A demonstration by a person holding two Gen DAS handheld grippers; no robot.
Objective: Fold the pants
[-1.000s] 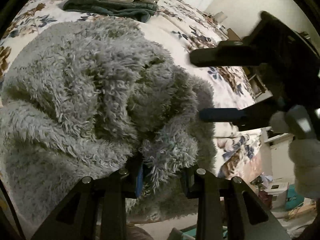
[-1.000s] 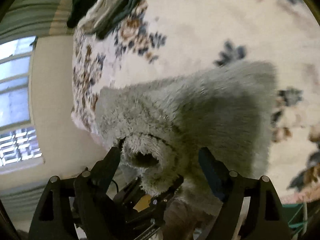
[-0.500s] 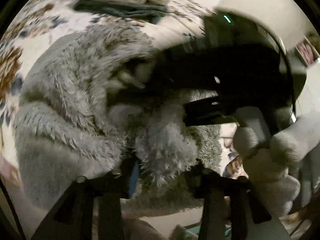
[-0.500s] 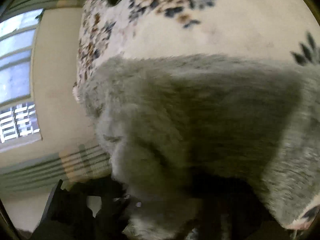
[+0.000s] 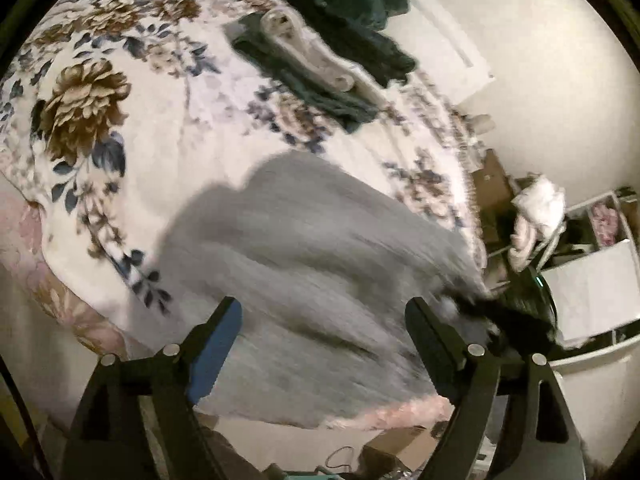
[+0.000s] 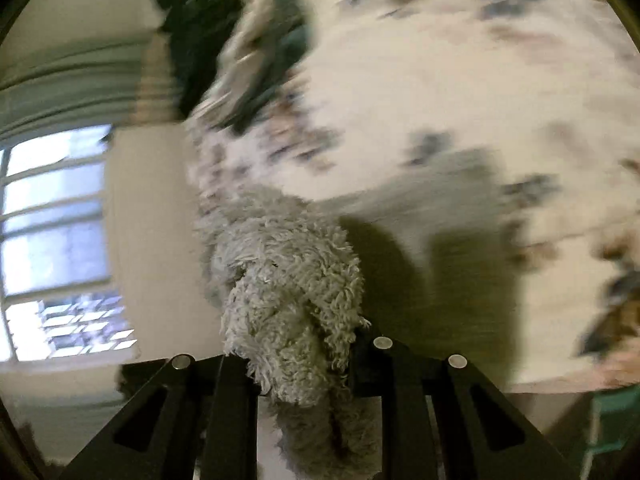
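The right gripper [image 6: 296, 360] pinched the fluffy grey pants [image 5: 304, 280]; the left gripper [image 5: 324, 316] hung spread (empty); best carry the fold across the bed [image 5: 160, 128] low and slowly.

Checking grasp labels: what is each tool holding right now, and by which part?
Left tool: open, holding nothing. Right tool: shut on a bunched edge of the grey fluffy pants; which part of the garment cannot be told.
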